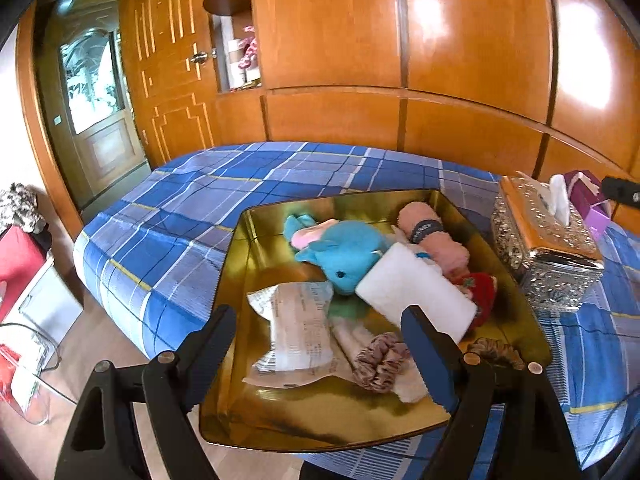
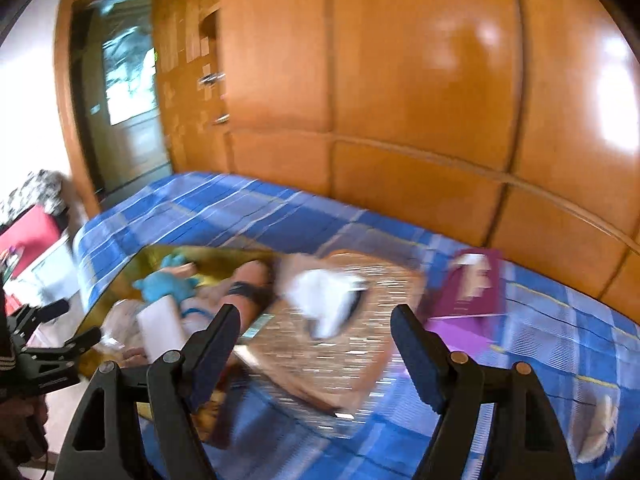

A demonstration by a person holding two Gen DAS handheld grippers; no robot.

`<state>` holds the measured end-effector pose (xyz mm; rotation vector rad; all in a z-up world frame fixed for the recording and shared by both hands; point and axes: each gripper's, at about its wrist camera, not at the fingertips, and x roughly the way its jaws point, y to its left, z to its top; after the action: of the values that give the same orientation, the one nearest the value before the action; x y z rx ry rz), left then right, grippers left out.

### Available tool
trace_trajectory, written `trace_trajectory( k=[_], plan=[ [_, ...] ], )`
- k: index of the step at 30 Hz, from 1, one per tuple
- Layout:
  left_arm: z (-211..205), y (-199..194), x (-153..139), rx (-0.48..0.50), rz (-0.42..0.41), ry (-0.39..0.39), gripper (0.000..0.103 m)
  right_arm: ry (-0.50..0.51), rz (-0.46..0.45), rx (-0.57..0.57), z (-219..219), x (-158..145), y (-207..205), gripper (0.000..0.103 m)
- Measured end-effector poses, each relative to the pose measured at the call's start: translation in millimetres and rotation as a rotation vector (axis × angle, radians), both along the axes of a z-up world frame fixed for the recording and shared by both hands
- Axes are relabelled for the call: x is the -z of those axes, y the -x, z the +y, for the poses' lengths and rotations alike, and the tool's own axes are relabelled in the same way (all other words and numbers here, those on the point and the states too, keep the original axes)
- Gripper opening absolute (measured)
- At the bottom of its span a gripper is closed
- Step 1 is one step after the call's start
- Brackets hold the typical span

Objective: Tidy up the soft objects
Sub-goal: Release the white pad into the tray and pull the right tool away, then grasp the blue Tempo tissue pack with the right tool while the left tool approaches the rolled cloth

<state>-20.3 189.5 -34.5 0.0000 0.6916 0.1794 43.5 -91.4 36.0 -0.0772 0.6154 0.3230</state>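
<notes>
Plush toy [image 1: 346, 254], white roll [image 1: 416, 292], gold tin [image 1: 240, 264]

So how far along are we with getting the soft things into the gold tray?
Mostly done: the blue plush, pink rolled towel, white roll and a scrunchie lie in the gold tray. Nothing is in hand: the left tongs and right tongs are open and empty. Possibly left: a pale thing on the bedspread, too blurred to identify.
</notes>
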Motion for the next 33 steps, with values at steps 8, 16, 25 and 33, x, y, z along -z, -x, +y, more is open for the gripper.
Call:
trace_trajectory(
  k=[8, 16, 25, 33],
  plan=[
    [-34.4, 3.3, -25.7, 0.114, -0.053, -0.018, 0.085, -0.039, 0.018, 0.260, -111.3, -5.9, -3.8, 0.079],
    [-112.6, -2.3, -69.0, 0.414, -0.133, -0.032, 0.085, -0.140, 0.152, 0.580, -265.4, 7.2, 7.0, 0.079],
    [-238.4, -19.5, -76.3, 0.778, -0.096, -0.051, 0.085, -0.188, 0.384, 0.826, -414.5, 48.2, 36.5, 0.079],
    [-330.3, -30.4, -55.7, 0.948, 0.001, -0.084, 0.085, -0.173, 0.569, 0.914, -460.5, 94.6, 24.1, 0.076]
  ],
)
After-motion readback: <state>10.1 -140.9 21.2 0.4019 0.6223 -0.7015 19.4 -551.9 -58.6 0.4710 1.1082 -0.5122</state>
